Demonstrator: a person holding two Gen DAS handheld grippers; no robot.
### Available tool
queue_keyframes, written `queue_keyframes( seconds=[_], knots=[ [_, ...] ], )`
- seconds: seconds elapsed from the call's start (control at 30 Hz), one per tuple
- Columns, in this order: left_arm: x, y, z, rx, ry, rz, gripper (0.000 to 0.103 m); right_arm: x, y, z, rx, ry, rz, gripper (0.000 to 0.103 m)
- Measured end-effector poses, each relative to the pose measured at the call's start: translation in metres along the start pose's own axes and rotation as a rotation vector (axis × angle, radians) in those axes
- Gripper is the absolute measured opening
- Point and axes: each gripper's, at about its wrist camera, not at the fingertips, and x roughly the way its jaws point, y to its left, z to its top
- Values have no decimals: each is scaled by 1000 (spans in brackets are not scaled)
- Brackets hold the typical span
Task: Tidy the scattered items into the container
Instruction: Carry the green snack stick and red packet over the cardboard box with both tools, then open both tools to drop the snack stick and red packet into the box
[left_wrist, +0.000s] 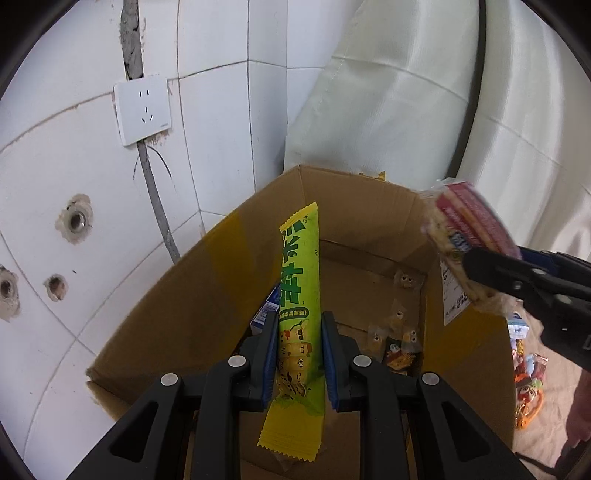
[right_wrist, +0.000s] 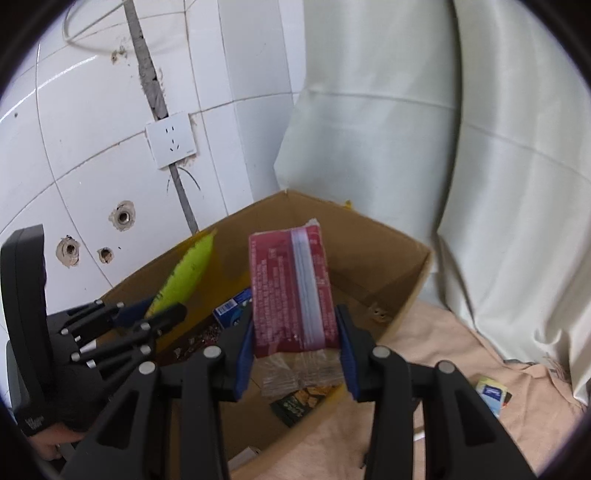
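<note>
An open cardboard box (left_wrist: 369, 199) (right_wrist: 369, 225) stands against the tiled wall. My left gripper (left_wrist: 299, 325) is shut on a long green snack packet (left_wrist: 299, 280) and holds it upright over the box; the packet also shows in the right wrist view (right_wrist: 188, 269). My right gripper (right_wrist: 295, 325) is shut on a red cracker pack (right_wrist: 291, 284) above the box's right side; the pack shows blurred in the left wrist view (left_wrist: 469, 229). Inside the box lie a blue carton (left_wrist: 266, 310) (right_wrist: 232, 308) and several small wrapped sweets (left_wrist: 399, 343).
A white tiled wall with a socket (left_wrist: 142, 110) and drill holes is behind the box. A pale curtain (right_wrist: 406, 129) hangs at the right. Loose items lie on the beige cloth (right_wrist: 443, 350): a small yellow-blue packet (right_wrist: 491, 393) and colourful packets (left_wrist: 528, 380).
</note>
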Motion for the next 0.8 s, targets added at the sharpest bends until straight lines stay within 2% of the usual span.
queue_keyframes(
  seconds=[0.17,0.47,0.67,0.73,0.8],
  knots=[
    [1,0,0,1,-1,-16,23,17,4,1,15,31,-7,45],
    [2,0,-4,-10,9,-27,23,22,14,3,14,56,-16,45],
    [5,4,-5,-14,30,-11,23,27,17,2,6,85,-9,46],
    [5,3,-4,-7,46,-23,24,28,19,2,-8,90,-17,51],
    [5,3,-3,3,49,-26,24,26,20,3,-19,79,-33,69]
  ],
)
